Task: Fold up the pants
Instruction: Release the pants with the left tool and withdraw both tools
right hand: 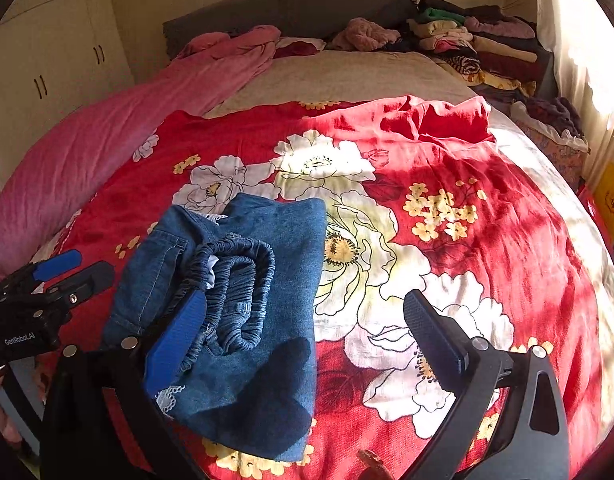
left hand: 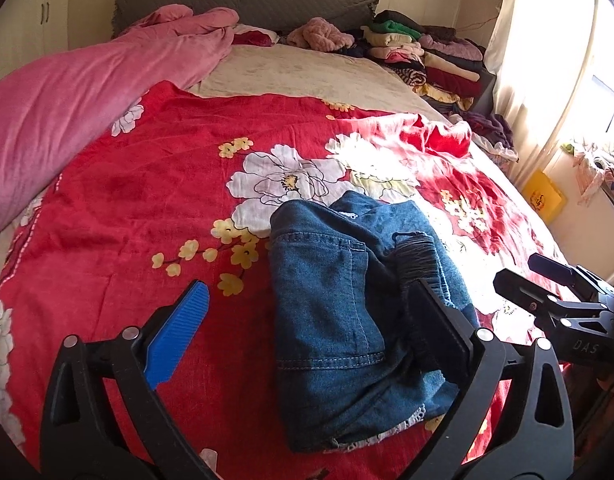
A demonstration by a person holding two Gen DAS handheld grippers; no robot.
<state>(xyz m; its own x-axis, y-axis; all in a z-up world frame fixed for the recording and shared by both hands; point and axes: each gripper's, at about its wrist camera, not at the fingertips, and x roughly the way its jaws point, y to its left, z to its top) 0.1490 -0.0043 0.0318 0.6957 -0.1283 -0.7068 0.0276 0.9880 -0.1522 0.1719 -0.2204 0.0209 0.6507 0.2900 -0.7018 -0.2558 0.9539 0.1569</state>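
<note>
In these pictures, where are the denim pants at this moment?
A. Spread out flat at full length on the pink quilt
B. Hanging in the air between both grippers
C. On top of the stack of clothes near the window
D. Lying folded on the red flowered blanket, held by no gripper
D: the denim pants lie as a folded bundle on the red flowered blanket, and the left gripper and right gripper both stand open.

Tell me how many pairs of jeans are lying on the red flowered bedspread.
1. The folded jeans lie on the red bedspread near its front edge, between the two open grippers. More could be hidden in the clothes pile by the headboard.
</note>
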